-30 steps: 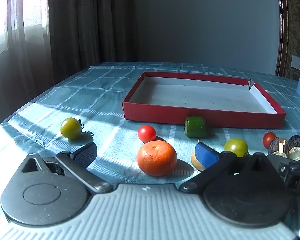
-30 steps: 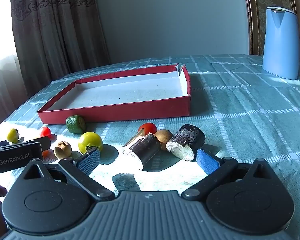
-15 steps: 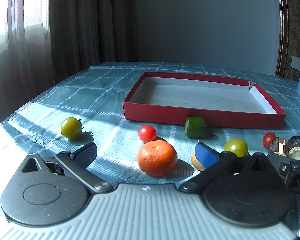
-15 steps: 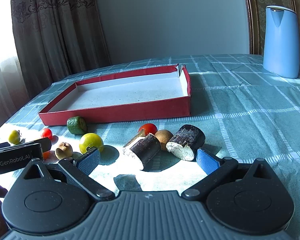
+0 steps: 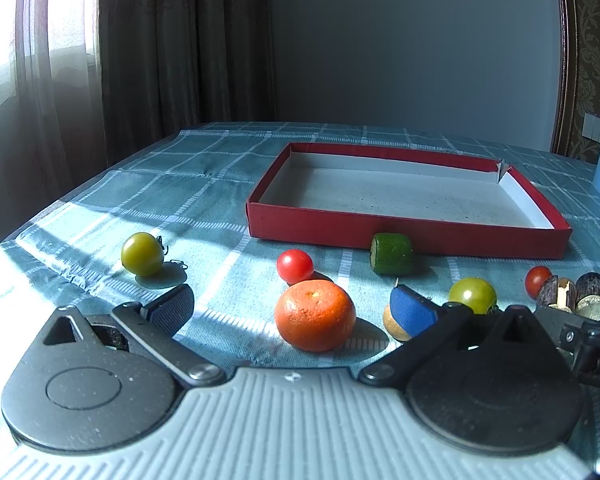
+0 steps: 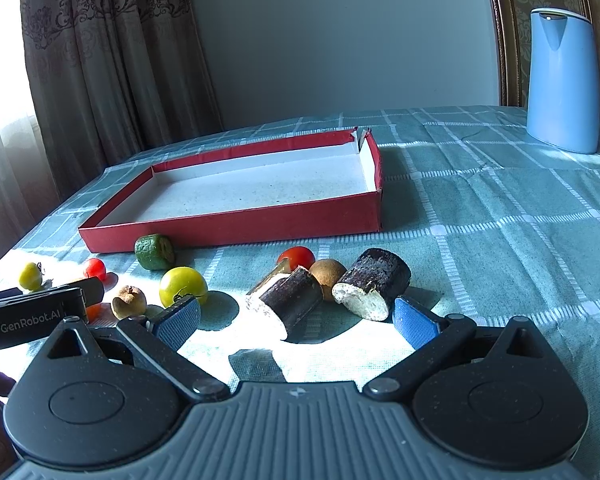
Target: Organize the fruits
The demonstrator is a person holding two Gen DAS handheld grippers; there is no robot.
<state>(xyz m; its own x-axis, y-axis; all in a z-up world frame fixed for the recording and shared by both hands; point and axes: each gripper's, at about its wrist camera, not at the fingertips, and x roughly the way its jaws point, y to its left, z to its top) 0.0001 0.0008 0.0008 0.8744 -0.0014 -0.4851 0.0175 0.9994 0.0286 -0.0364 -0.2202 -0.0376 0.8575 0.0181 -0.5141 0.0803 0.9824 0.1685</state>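
Observation:
A shallow red box (image 5: pixel 404 230) stands empty on the checked tablecloth; it also shows in the right wrist view (image 6: pixel 236 228). In the left wrist view, my left gripper (image 5: pixel 290 312) is open with an orange (image 5: pixel 315 315) between its fingers, untouched. Beyond lie a red tomato (image 5: pixel 295 266), a green-yellow tomato (image 5: pixel 142 254), a green cucumber piece (image 5: pixel 392 253) and another yellow tomato (image 5: pixel 473 294). My right gripper (image 6: pixel 296 322) is open and empty, just short of two dark sugarcane pieces (image 6: pixel 290 300) (image 6: pixel 374 282), a red tomato (image 6: pixel 296 257) and a brown fruit (image 6: pixel 327 273).
A blue kettle (image 6: pixel 562 84) stands at the far right of the table. Curtains hang behind the table's left edge. A small brown fruit (image 6: pixel 129 302) and a yellow tomato (image 6: pixel 183 286) lie left of my right gripper, beside the left gripper's body (image 6: pixel 32 316).
Both grippers have barely shifted; the fruits sit slightly differently in view. Nothing was grasped or released.

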